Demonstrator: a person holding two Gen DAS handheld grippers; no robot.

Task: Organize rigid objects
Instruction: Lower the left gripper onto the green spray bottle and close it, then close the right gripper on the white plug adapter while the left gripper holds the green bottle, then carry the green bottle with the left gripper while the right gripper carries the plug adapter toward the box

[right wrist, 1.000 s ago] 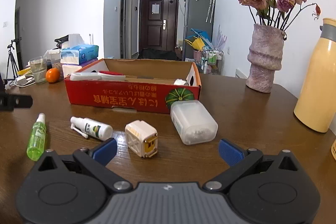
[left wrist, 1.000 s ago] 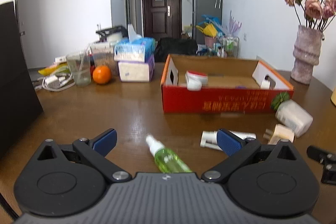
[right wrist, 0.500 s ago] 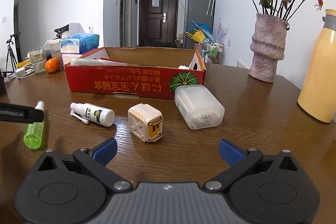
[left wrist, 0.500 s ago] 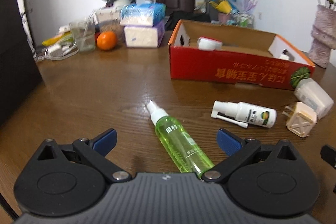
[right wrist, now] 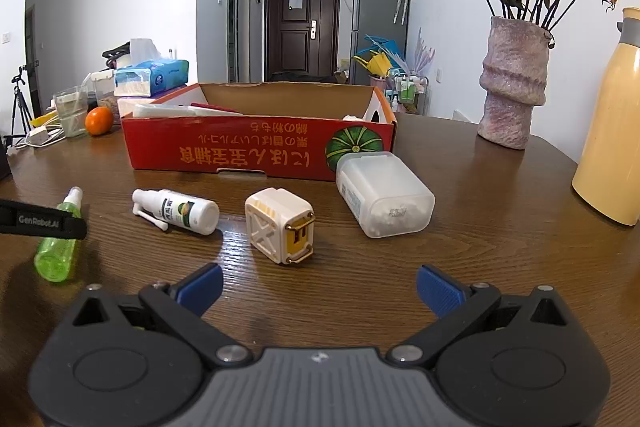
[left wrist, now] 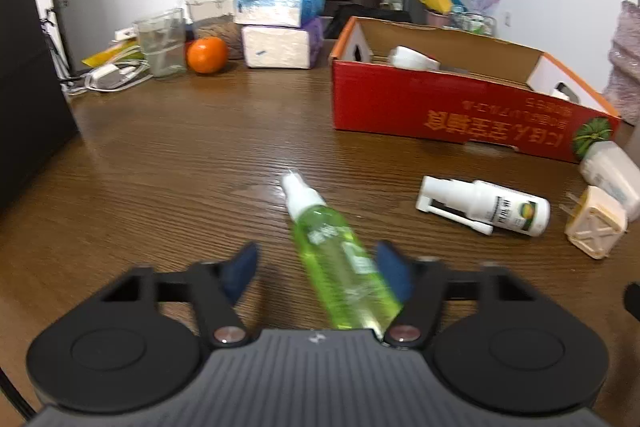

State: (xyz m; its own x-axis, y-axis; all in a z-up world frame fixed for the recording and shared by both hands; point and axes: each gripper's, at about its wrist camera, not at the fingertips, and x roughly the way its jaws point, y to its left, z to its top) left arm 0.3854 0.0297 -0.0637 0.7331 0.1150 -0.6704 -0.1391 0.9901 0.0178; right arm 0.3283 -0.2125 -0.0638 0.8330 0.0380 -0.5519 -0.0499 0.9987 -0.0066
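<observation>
My left hand-held gripper (left wrist: 318, 273) is closing its jaws around the green spray bottle (left wrist: 340, 259), which lies flat on the bench (left wrist: 160, 167) between the two blue pads. The right pad (left wrist: 394, 277) sits against the bottle's side; the left pad (left wrist: 240, 275) is clear of it, with bare wood showing in the gap. The bottle's white nozzle points away from this hand-held gripper, slanting a little to the left.

Ahead and to the right of it, well apart from the green bottle, a white spray bottle (left wrist: 484, 205) lies on its side, and just beyond that a cream plug adapter (left wrist: 596, 227) and a frosted plastic container (left wrist: 612, 175). Farther ahead stands the red cardboard box (left wrist: 440, 111), open at the top, with a few white things inside. Nothing lies between the green bottle and the box.

My right hand-held gripper (right wrist: 318, 291) hangs over the bench with its jaws wide and nothing between them. Just in front of it is the plug adapter (right wrist: 280, 225), the frosted container (right wrist: 384, 197) to the right and beyond, touching the box front. An orange (right wrist: 98, 121) and tissue packs (right wrist: 152, 77) sit far off to the left; a vase (right wrist: 514, 91) and a yellow flask (right wrist: 612, 131) stand far off to the right.
</observation>
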